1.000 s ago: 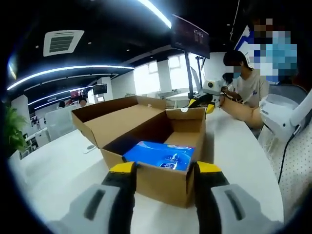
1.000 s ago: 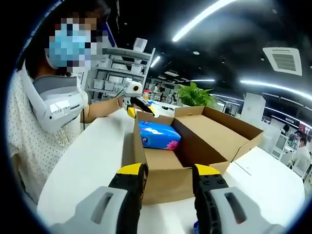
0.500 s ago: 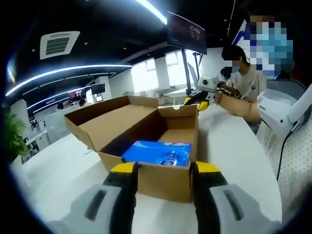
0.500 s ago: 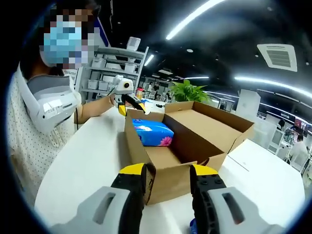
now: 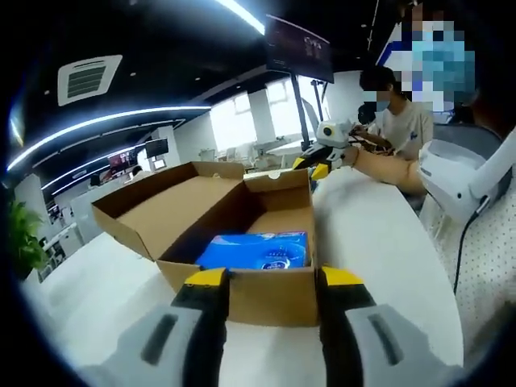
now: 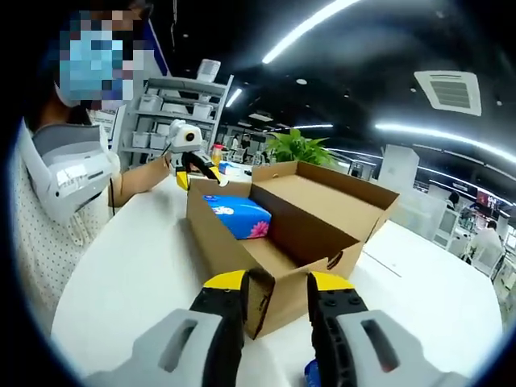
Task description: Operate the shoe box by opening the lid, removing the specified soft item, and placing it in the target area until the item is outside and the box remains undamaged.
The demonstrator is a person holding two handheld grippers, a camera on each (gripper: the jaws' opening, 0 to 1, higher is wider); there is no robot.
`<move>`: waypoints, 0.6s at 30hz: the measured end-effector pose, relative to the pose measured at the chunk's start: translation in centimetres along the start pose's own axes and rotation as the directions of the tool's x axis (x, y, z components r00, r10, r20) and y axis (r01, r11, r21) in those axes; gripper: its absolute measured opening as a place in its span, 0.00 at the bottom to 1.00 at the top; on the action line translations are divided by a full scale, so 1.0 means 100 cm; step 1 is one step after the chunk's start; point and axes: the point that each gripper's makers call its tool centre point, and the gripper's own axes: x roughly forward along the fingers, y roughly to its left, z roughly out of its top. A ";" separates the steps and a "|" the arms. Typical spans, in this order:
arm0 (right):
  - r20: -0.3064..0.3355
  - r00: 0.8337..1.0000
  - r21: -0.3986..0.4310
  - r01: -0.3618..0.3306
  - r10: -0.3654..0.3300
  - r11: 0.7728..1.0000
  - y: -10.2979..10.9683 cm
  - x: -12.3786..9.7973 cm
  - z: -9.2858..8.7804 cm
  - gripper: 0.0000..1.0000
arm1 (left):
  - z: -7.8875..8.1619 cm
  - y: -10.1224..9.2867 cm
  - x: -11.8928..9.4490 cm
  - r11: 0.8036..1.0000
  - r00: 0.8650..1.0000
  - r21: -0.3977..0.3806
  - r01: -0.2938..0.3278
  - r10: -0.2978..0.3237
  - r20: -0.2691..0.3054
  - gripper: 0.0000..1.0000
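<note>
The cardboard shoe box (image 5: 270, 294) stands open on the white table, its lid (image 5: 173, 201) thrown back. A soft blue pack (image 5: 254, 250) lies inside at one end, and it shows a pink flower in the right gripper view (image 6: 238, 216). My left gripper (image 5: 274, 278) is open, its yellow-tipped jaws to either side of the box's near wall. At the opposite end my right gripper (image 6: 277, 280) is open, with a box corner (image 6: 262, 298) between its jaws. Each gripper also shows beyond the box's far end: the right gripper (image 5: 310, 165) and the left gripper (image 6: 197, 171).
The white table (image 5: 379, 242) runs wide around the box. A person wearing a white neck device (image 6: 72, 177) stands close beside it. Another person (image 5: 395, 121) sits at the far end. A plant (image 6: 298, 149), shelves (image 6: 185, 105) and a small blue thing (image 6: 313, 372) are nearby.
Both cameras have drifted, so the box looks lower and more turned in each view. The right jaws stand slightly closer together. The blue pack lies where it was.
</note>
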 end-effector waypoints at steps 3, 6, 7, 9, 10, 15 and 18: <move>-0.003 1.000 0.009 0.012 -0.012 1.000 -0.003 0.002 -0.002 0.29 | 0.000 -0.003 0.000 1.000 1.000 0.007 0.009 -0.009 -0.003 0.44; -0.007 1.000 0.013 0.028 -0.028 1.000 -0.005 0.003 -0.003 0.29 | 0.001 -0.006 0.000 1.000 1.000 0.015 0.018 -0.018 -0.008 0.44; -0.008 0.999 0.014 0.034 -0.034 0.999 -0.006 0.004 -0.003 0.29 | 0.001 -0.007 0.000 1.000 1.000 0.018 0.020 -0.020 -0.009 0.44; -0.009 0.999 0.017 0.046 -0.045 0.999 -0.008 0.005 -0.004 0.29 | 0.001 -0.008 0.000 0.999 1.000 0.022 0.023 -0.023 -0.010 0.44; -0.010 0.999 0.017 0.049 -0.049 0.999 -0.009 0.005 -0.004 0.29 | 0.001 -0.008 0.000 0.999 1.000 0.025 0.026 -0.026 -0.010 0.44; -0.015 0.996 0.017 0.087 -0.086 0.996 -0.013 0.009 -0.006 0.29 | 0.002 -0.013 0.001 0.999 0.999 0.038 0.039 -0.039 -0.011 0.44; -0.017 0.994 0.017 0.110 -0.109 0.994 -0.017 0.011 -0.007 0.29 | 0.003 -0.016 0.001 0.998 0.999 0.048 0.048 -0.048 -0.014 0.43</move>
